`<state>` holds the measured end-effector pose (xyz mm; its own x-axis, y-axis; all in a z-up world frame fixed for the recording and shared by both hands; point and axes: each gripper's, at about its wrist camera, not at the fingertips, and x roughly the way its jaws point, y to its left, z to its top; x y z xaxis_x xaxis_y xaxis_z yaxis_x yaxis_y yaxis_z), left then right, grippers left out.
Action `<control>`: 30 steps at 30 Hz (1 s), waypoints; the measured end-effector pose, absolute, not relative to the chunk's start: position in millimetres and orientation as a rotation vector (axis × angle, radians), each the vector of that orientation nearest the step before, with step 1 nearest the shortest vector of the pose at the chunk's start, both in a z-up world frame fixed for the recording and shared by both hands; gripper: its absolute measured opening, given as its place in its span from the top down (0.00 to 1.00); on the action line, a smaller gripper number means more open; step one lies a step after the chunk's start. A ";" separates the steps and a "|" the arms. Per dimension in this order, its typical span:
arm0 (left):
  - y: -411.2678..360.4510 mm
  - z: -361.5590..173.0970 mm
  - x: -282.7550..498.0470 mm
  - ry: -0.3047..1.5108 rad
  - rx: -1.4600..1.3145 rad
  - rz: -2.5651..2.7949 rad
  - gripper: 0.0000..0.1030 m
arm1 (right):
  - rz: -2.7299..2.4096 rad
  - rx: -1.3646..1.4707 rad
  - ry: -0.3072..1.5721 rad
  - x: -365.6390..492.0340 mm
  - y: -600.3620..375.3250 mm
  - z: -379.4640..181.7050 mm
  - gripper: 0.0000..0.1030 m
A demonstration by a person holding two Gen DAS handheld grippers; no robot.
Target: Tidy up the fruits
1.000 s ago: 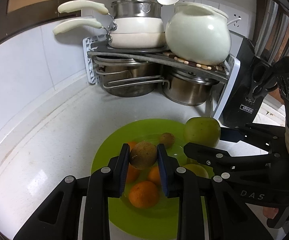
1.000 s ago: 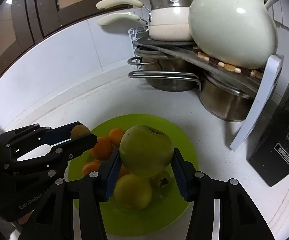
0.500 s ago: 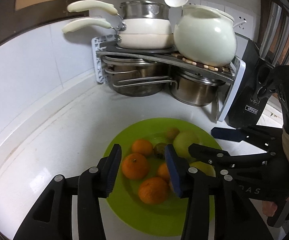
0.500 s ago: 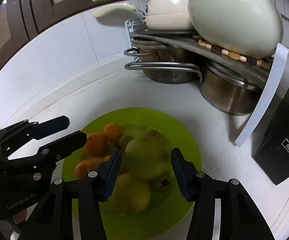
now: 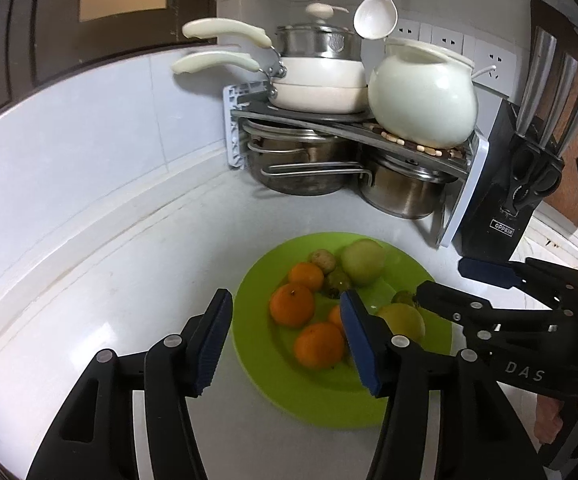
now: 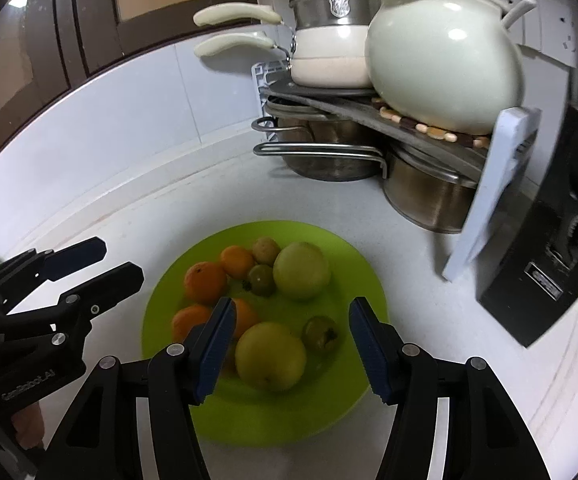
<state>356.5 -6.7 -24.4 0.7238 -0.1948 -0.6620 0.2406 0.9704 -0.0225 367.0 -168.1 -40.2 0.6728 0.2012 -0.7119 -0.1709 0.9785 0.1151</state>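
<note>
A lime-green plate (image 5: pixel 329 400) (image 6: pixel 289 412) on the white counter holds several oranges (image 5: pixel 292 305), two green apples (image 6: pixel 301 270) (image 6: pixel 270 356), a brown kiwi (image 5: pixel 322 261) (image 6: pixel 266 250) and small dark-green fruits (image 6: pixel 321 333). My left gripper (image 5: pixel 285 340) hovers over the plate's near-left side; its jaws are opening, with nothing held between them. My right gripper (image 6: pixel 293 346) hangs open above the nearer apple and does not touch it. Each gripper shows in the other's view: the right gripper (image 5: pixel 443 280) at the plate's right, the left gripper (image 6: pixel 119 263) at its left.
A corner rack (image 5: pixel 353 128) behind the plate carries white pans, a white ceramic pot (image 5: pixel 421 96) and steel pots (image 5: pixel 401 192) underneath. A black knife block (image 5: pixel 505 200) stands at the right. A white ladle (image 5: pixel 375 20) hangs above. A tiled wall curves along the left.
The left gripper let go of the kiwi and the right gripper let go of the green apple; both fruits now lie on the plate. Both grippers opened and drew back from the plate.
</note>
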 end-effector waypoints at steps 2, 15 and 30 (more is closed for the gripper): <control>-4.3 -19.5 347.6 0.711 0.067 -0.232 0.42 | 0.205 0.040 0.798 359.2 -167.6 -35.5 0.39; 15.6 11.3 286.0 0.587 0.110 -0.234 0.18 | 0.118 0.074 0.678 284.5 -158.6 1.2 0.28; 14.3 31.9 191.3 0.471 0.111 -0.202 0.00 | 0.034 0.092 0.584 181.5 -167.4 23.6 0.19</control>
<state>191.3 14.3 31.9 0.8717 -0.1669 -0.4607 0.2181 0.9741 0.0599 181.5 -167.4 23.6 0.8338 0.0581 -0.5490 -0.0059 0.9953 0.0964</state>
